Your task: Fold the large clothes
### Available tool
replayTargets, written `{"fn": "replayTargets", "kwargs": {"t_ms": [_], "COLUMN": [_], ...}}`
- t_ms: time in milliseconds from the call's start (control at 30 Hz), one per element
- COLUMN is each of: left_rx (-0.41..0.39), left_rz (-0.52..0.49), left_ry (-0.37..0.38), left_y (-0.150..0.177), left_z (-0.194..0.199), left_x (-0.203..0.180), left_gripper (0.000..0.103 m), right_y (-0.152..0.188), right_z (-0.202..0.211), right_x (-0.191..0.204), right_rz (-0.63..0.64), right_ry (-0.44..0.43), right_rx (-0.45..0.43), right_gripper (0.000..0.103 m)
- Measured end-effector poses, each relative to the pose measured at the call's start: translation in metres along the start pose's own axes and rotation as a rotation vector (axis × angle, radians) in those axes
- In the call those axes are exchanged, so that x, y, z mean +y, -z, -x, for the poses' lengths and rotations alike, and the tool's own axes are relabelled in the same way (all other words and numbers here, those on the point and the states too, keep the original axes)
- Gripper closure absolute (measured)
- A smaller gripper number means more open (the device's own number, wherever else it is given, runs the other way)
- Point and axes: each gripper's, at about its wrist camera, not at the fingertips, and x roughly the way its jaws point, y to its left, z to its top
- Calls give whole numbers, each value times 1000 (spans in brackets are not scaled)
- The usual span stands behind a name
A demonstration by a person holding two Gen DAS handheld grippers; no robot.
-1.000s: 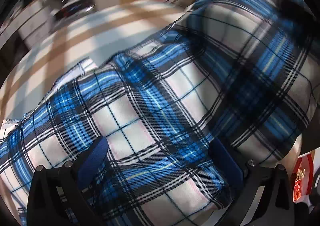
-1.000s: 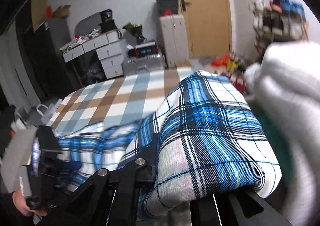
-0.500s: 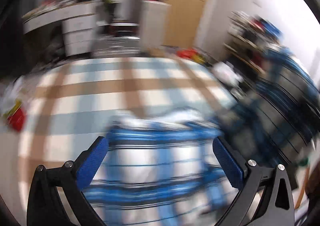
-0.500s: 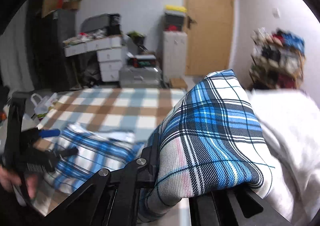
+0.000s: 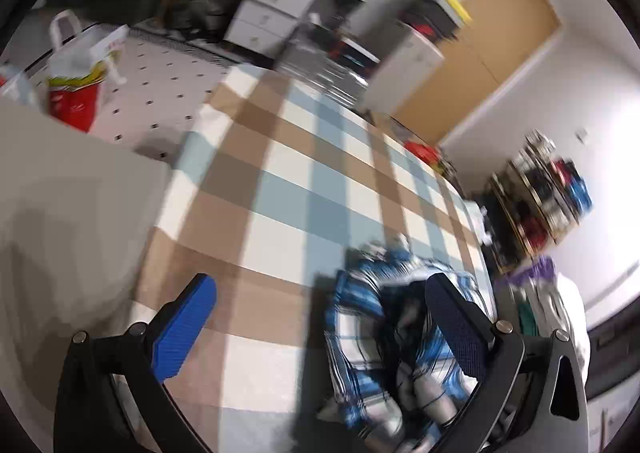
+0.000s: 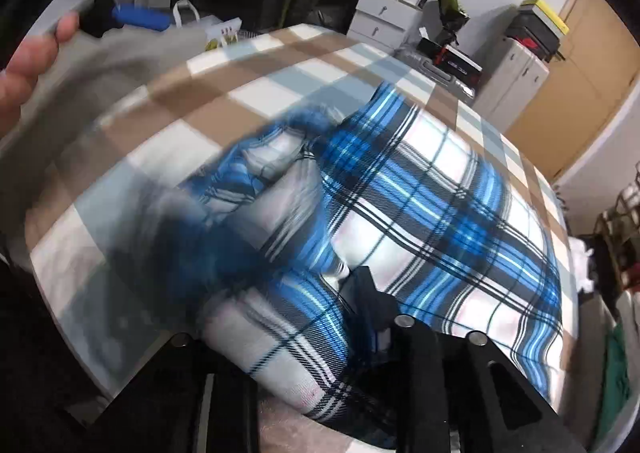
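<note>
Plaid garment (image 6: 420, 205) between right gripper's (image 6: 344, 317) jaws.

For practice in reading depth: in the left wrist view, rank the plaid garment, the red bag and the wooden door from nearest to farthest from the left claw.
1. Plaid garment, beside the left claw's right finger.
2. Red bag, on the floor, upper left.
3. Wooden door, at the far wall, upper right.

The left gripper (image 5: 320, 321) is being held tilted downward, its blue-padded jaws spread wide with nothing clamped between them. The right gripper (image 6: 320, 313) is being angled down; its jaws have just been opening, with plaid cloth (image 6: 420, 193) lying between them.
</note>
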Motion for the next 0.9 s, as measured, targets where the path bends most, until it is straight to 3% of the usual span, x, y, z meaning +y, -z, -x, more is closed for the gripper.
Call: {"fn": "replayTargets", "kwargs": {"t_ms": [33,67,100,133,200,267,333,400,433,467,500,533,600,700,800,900], "left_rx": [17,43,76,104,176,260,335,421,456,474,494,515,544,574,541,479], "left_rz": [-30,-64,-102,-135,-223,-306,-323,-300,-265,-232,-213,-211,-212,-243,-313,-400], "left_ry": [18,47,91,126,156,135,115,100,110,131,150,139,158,143,140,171], "left_y": [0,3,7,10,21,33,40,43,41,38,34,30,19,4,-18,-36], "left_z": [-4,-4,-7,-13,-26,-51,-75,-103,-113,-117,-119,-119,-115,-103,-85,-66], "left_x": [-9,-17,-29,-41,-67,-90,-99,-103,-103,-103,-103,-105,-108,-124,-151,-179], "left_gripper": [1,1,1,1,1,1,1,1,4,13,46,66,89,92,93,94], "right_y": [1,4,8,13,26,44,58,82,88,90,93,96,97,100,104,106], "right_z": [13,27,35,47,67,84,83,67,58,48,40,38,33,27,20,18], "right_x": [-11,-27,-38,-52,-78,-114,-143,-169,-176,-183,-188,-193,-197,-200,-206,-195], "right_rz": [-50,-117,-156,-211,-310,-444,-564,-718,-778,-824,-864,-878,-882,-905,-946,-921], "right_ry": [-84,-172,-207,-234,-243,-198,-214,-295,-324,-350,-387,-397,-425,-494,-605,-630], "right_rx": [-25,-58,-73,-97,-156,-227,-266,-287,-250,-191,-171,-171,-158,-145,-148,-125], "right_gripper": [49,43,36,35,29,20,15,15,15,15,15,15,15,14,15,25]}}
